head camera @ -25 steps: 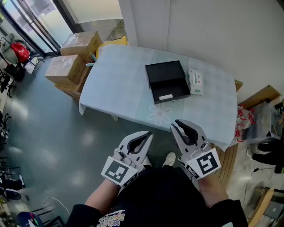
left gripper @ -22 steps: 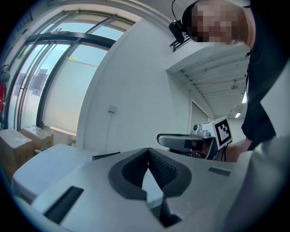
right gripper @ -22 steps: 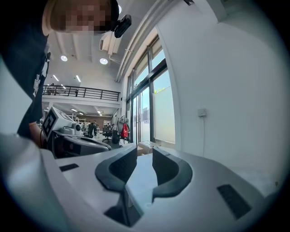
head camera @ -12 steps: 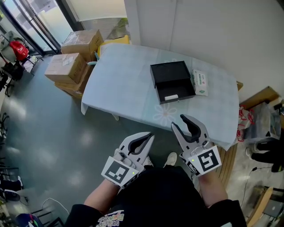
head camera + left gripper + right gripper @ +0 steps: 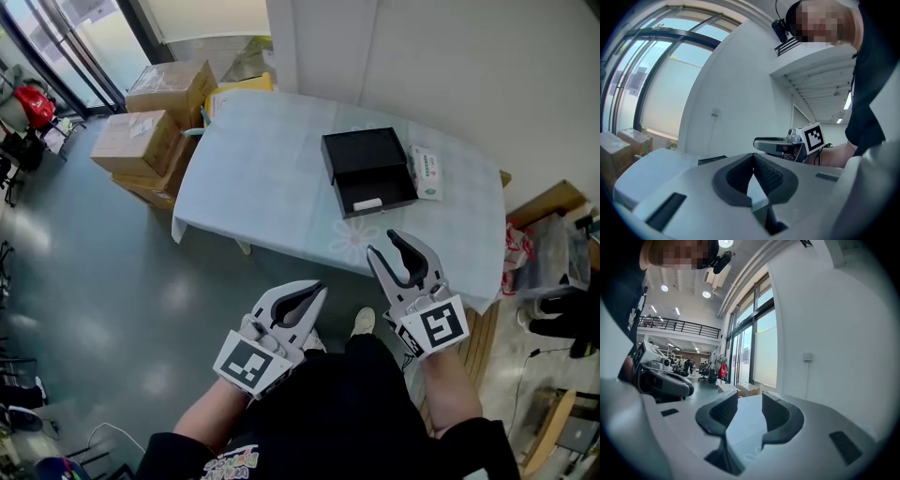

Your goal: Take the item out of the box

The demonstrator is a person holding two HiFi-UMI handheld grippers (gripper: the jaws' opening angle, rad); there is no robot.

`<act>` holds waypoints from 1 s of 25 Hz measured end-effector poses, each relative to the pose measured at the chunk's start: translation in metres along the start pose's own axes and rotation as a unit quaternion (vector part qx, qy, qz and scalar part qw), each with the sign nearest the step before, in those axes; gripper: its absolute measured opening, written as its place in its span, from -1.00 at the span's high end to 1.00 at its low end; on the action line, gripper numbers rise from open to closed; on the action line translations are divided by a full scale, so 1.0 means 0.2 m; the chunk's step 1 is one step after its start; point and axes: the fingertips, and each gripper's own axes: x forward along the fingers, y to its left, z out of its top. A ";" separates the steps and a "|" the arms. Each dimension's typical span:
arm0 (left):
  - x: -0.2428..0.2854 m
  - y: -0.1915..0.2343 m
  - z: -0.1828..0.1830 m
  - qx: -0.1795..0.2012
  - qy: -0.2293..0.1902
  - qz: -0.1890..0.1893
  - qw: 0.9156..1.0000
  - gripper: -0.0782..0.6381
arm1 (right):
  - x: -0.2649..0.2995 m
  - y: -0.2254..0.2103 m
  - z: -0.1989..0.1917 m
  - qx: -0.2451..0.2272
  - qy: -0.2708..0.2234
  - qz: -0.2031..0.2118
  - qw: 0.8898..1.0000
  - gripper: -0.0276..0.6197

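An open black box (image 5: pixel 368 172) sits on the pale table (image 5: pixel 262 178), with a soft tissue pack (image 5: pixel 428 172) beside it. The left gripper (image 5: pixel 314 289) is pinched closed and empty. The right gripper (image 5: pixel 394 251) is opening, also empty.

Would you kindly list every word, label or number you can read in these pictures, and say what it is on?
None can be read.
Pack beside the black box: print too small.
Cardboard boxes: labels too small.
Shirt: coloured print, blurred and cut off.

No print can be read (packet (image 5: pixel 427 172) lettering too small).
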 end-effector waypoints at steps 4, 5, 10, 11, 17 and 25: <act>0.01 0.02 0.00 0.004 0.003 0.003 1.000 0.76 | 0.04 -0.04 -0.04 -0.003 0.010 -0.001 1.000 0.44; 0.02 0.03 0.00 0.005 0.003 0.004 1.000 0.76 | 0.05 -0.05 -0.06 -0.005 0.013 0.000 1.000 0.43; 0.08 0.07 0.01 0.008 0.001 0.019 1.000 0.76 | 0.14 -0.15 -0.14 -0.013 0.031 0.015 0.999 0.42; 0.09 0.08 0.01 0.006 0.002 0.022 1.000 0.76 | 0.16 -0.17 -0.16 -0.015 0.036 0.018 0.999 0.41; 0.19 0.17 0.06 0.009 -0.006 0.051 0.999 0.76 | 0.28 -0.33 -0.28 -0.024 0.076 0.045 0.996 0.40; 0.33 0.27 0.06 -0.007 -0.011 0.081 0.997 0.76 | 0.44 -0.54 -0.43 -0.020 0.120 0.076 0.990 0.38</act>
